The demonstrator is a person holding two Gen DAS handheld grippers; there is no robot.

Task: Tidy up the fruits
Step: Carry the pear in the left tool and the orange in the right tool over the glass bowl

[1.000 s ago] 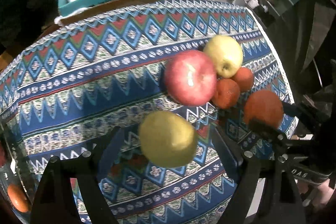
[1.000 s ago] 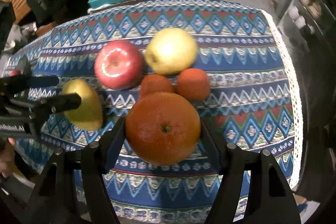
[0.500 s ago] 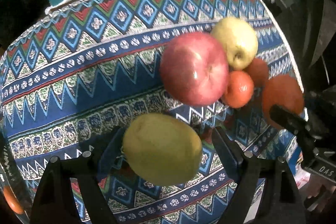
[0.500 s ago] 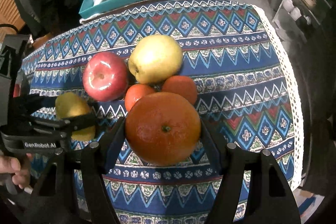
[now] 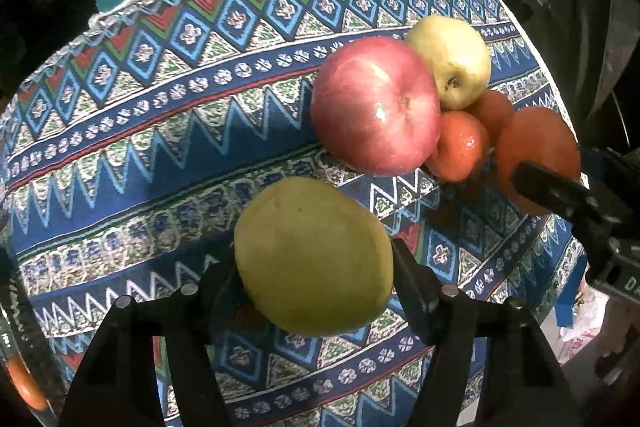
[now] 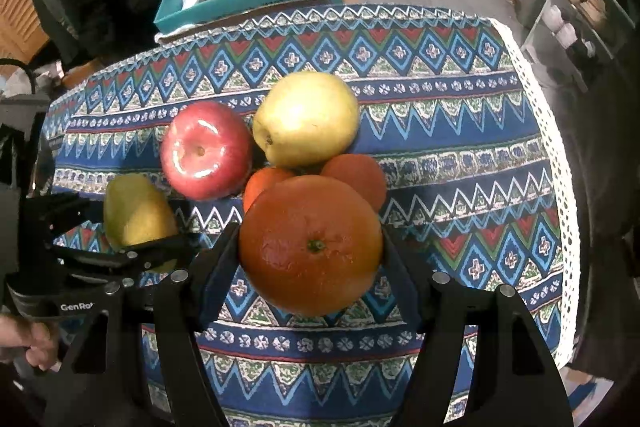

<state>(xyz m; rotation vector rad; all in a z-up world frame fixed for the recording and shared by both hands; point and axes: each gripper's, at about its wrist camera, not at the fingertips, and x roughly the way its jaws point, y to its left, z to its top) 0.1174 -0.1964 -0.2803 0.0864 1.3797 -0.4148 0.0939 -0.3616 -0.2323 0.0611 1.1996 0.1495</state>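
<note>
Left claw: the left gripper (image 5: 314, 267) is clamped on a large yellow-green pear-like fruit (image 5: 314, 255), one finger on each flank; the fruit rides above the patterned blue, red and green tablecloth (image 5: 160, 131).
Right claw: the right gripper (image 6: 310, 247) is closed around a large round orange (image 6: 310, 245), stem end facing the camera, pads pressing both sides.
Cluster: a glossy red apple (image 6: 206, 150), a pale yellow apple (image 6: 306, 119) and two small tangerines (image 6: 356, 175) sit bunched and touching near the middle of the cloth.
Where the carried fruit sits: the pear-like fruit hangs just left of the red apple; the big orange hangs in front of the tangerines, hiding part of them. Whether either one touches the cloth I cannot tell.
Step in hand (judgement): bringing both carried fruits in against the cluster so that the pile ends up tight.
Doing it well: lower each fruit until it bears on the cloth before easing the grip; round fruit dropped from any height will roll.
Placement: aim the orange for the gap beside the tangerines, the pear-like fruit for the open side of the red apple, touching but not shoving.
Watch for: the two grippers are close together; come in one at a time so that the fingers do not clash.
Risk: a nudge to the red apple could scatter the pile toward the white lace edge (image 6: 560, 187).
Release: open slowly and back out straight along the fingers.
</note>
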